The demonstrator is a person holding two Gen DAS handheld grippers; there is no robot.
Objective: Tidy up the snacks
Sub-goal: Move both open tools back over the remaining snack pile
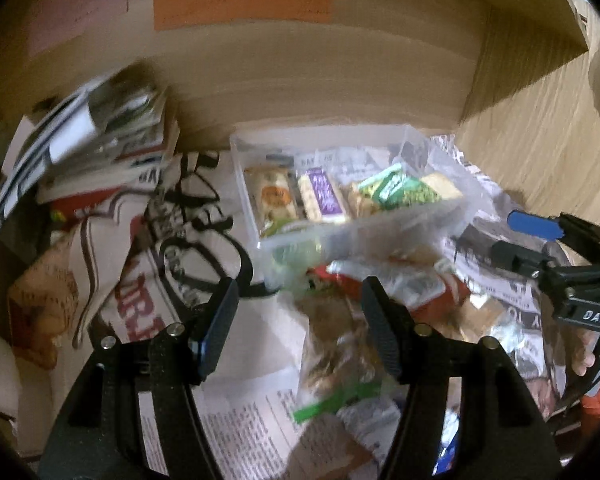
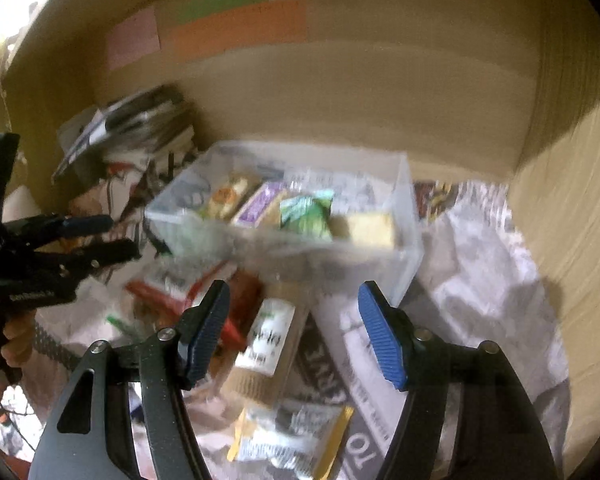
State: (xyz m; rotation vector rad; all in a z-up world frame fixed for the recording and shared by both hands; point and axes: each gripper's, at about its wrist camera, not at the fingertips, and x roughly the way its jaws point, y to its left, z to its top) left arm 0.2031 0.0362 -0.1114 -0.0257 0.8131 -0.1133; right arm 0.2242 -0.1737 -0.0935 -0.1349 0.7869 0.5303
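Observation:
A clear plastic bin (image 1: 452,216) (image 2: 408,240) sits on newspaper and holds several snack packets, among them an orange-label one (image 1: 274,196), a purple one (image 1: 324,196) (image 2: 260,200) and a green one (image 1: 400,190) (image 2: 306,212). Loose snacks lie in front of it: a clear bag with a green strip (image 1: 332,364), a red packet (image 1: 428,284) (image 2: 160,296), a brown bar with a white label (image 2: 270,340) and a yellow-edged packet (image 2: 288,436). My left gripper (image 1: 300,320) is open and empty above the clear bag. My right gripper (image 2: 292,328) is open and empty above the brown bar.
All of this lies inside a large cardboard box with walls (image 1: 300,72) (image 2: 560,220) behind and to the right. A stack of magazines (image 1: 100,136) and a printed cloth bag (image 1: 140,272) fill the left side. Each gripper shows in the other's view (image 1: 540,248) (image 2: 60,248).

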